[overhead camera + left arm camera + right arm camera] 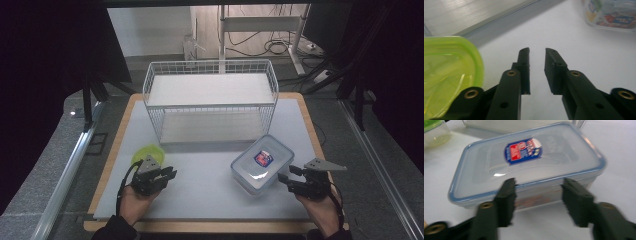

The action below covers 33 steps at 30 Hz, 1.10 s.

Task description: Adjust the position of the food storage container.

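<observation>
1. The clear plastic container (262,163), with a blue-rimmed lid and a red and blue label, sits on the white mat (210,185) at the front right, turned at an angle to the mat's edges.
2. The right gripper (286,177) is at the container's near right side. In the right gripper view its jaws stand apart in front of the container's (529,167) side wall, nothing between them; whether the tips touch the wall cannot be told.
3. The left gripper (169,173) hovers at the front left, its jaws slightly apart and empty, as the left gripper view shows (537,53).
4. A yellow-green lidded cup (148,154) stands just beside the left gripper, on its far left.
5. Open mat lies between the two grippers and along the front edge.
6. A white wire rack (210,97) with two shelves stands behind, close to the container's far corner.
7. The mat covers a wooden tabletop (117,135); grey floor, cables and dark curtains surround it.
</observation>
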{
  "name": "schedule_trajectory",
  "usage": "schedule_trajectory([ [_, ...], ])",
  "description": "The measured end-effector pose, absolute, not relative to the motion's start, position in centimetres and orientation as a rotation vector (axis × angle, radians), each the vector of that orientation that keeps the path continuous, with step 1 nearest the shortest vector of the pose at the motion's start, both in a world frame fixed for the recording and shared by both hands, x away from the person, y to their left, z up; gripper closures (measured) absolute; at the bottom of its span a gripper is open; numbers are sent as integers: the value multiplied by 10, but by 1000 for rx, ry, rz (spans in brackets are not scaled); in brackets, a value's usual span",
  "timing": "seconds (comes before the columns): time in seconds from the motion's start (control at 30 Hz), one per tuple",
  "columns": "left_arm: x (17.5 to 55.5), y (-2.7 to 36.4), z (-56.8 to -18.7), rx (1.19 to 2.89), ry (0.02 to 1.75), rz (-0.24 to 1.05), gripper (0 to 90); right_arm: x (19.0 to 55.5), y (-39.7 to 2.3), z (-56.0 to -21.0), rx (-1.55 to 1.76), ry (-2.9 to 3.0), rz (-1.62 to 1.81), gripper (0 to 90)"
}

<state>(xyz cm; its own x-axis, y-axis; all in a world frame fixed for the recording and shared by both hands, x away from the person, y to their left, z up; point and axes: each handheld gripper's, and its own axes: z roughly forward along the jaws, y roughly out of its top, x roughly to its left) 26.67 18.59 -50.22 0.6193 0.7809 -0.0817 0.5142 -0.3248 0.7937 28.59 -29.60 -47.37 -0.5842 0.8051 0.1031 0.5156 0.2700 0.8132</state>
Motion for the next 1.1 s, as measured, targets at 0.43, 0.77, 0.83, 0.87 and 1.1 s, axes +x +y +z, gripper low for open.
schedule_trajectory([
  [0.43, 259, 164, -505, 2003, 935, 371, 587, 336, -315, -461, 1210, 2112, 1095, 900],
  [0.77, 257, 154, -508, 2024, 905, 325, 685, 384, -324, -481, 1259, 2205, 1043, 900],
  [0.83, 256, 149, -509, 2032, 890, 301, 687, 387, -326, -482, 1257, 2220, 1060, 900],
  [0.87, 256, 149, -509, 2032, 890, 301, 688, 387, -326, -482, 1257, 2220, 1060, 900],
  [1.1, 252, 136, -512, 2065, 856, 256, 694, 377, -319, -483, 1214, 2324, 1079, 900],
])
